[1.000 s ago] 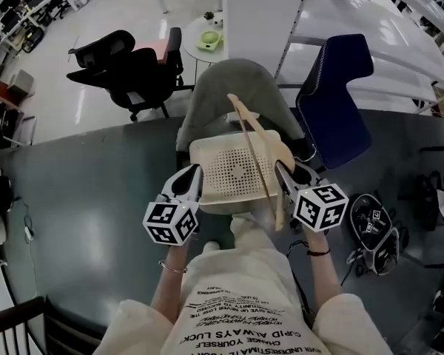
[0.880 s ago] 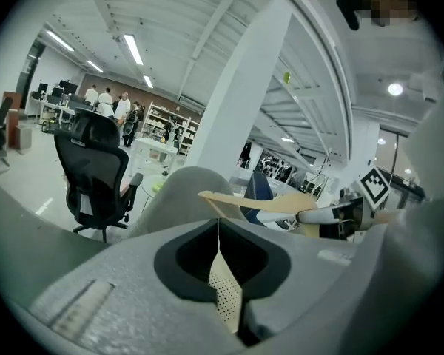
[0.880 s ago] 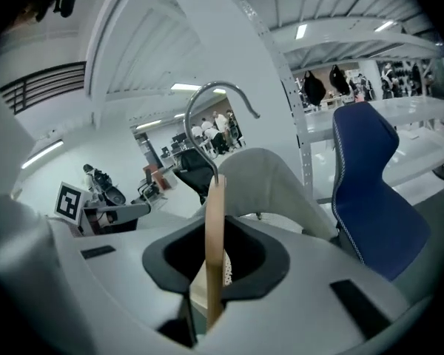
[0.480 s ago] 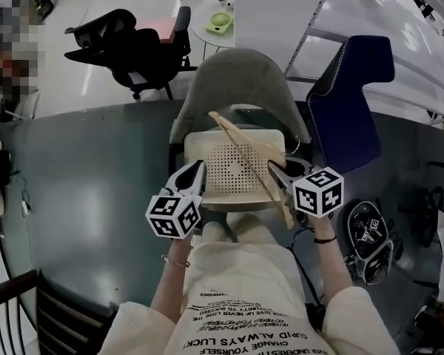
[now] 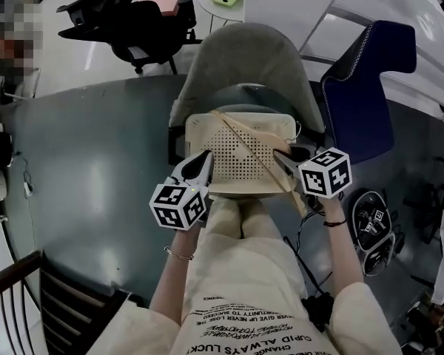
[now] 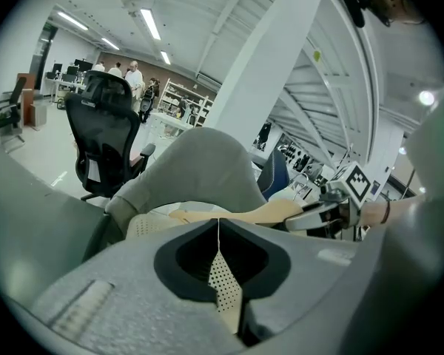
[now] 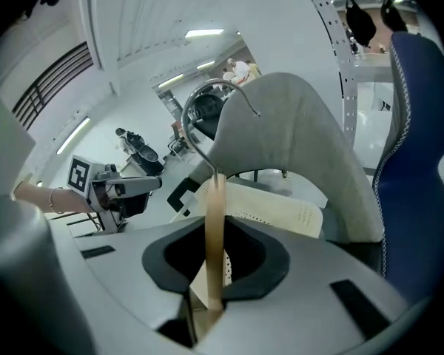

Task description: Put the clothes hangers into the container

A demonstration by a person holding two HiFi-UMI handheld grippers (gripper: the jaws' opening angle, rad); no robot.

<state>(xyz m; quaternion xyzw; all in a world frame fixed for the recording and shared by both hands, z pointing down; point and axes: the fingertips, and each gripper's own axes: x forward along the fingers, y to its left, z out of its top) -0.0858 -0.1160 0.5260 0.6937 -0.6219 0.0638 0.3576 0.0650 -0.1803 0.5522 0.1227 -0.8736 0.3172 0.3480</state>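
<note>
The only readable print is on the person's cream shirt (image 5: 244,302), at the bottom of the head view. It stands upside down in the frame, in dark capitals, with lines that include "GIVE UP NEVER LOSE THE" and "ALWAYS LUCK". The rest is too curved to read. Each marker cube (image 5: 179,205) bears black-and-white square patterns, not letters.

The clothes hanger (image 5: 248,146) is pale, flat wood with a thin bent metal hook (image 7: 207,117). It lies slantwise over the container (image 5: 229,183), running from the upper left of the container's rim down to the lower right.

The right tongs (image 5: 281,156) are clenched on the hanger's wooden arm (image 7: 214,235), which stands edge-on between the jaws.

The container is a cream plastic basket with rounded corners and rows of small round holes. It sits at the centre of the head view on the seat of a grey shell chair (image 5: 237,65).

The left tongs (image 5: 205,156) are clenched on the container's near left edge, with a thin perforated wall (image 6: 226,291) pinched between the jaws. A blue chair (image 5: 362,87) stands at the upper right.
</note>
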